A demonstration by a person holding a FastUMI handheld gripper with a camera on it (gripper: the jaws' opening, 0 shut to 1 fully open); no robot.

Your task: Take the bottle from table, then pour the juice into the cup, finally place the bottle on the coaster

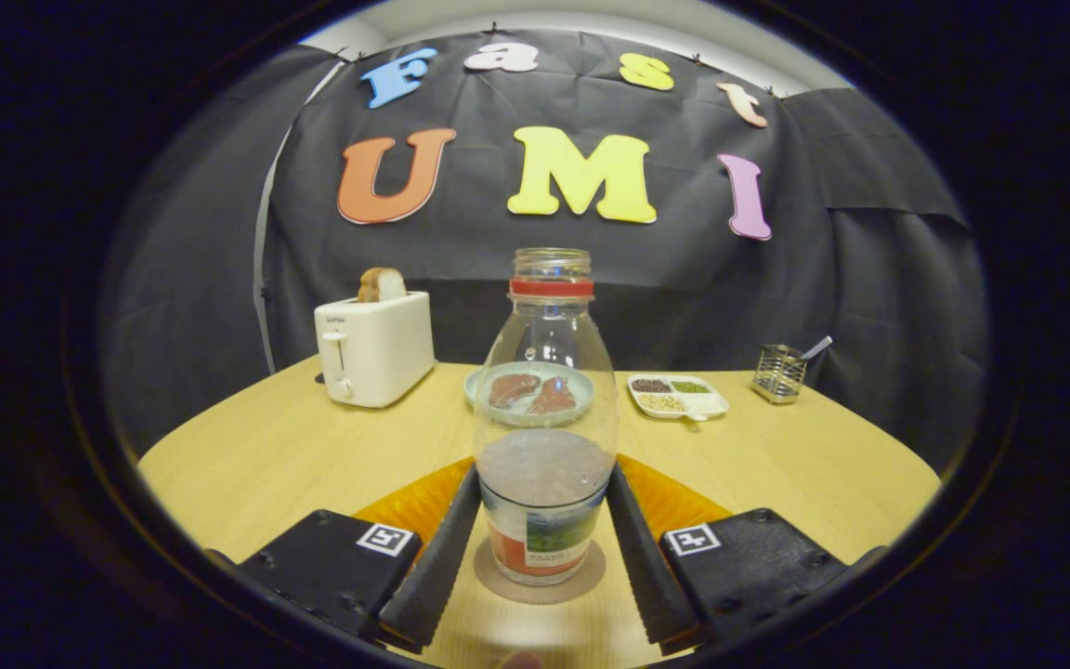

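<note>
clear glass bottle [545, 418], uncapped, red ring at neck, label low on body. stands upright on a round grey-brown coaster [541, 581] on the wooden counter [293, 455]. holds a little dark liquid, level hard to judge through glare. cup not made out.

The claw [544, 520] is reaching forward toward twelve o'clock, level and low, its two black ribbed fingers [433, 557] spread apart and slanting inward. One finger is lying at about seven o'clock, the other at about five o'clock. Whether the finger pads are pressing on anything between them is not clear.
</note>
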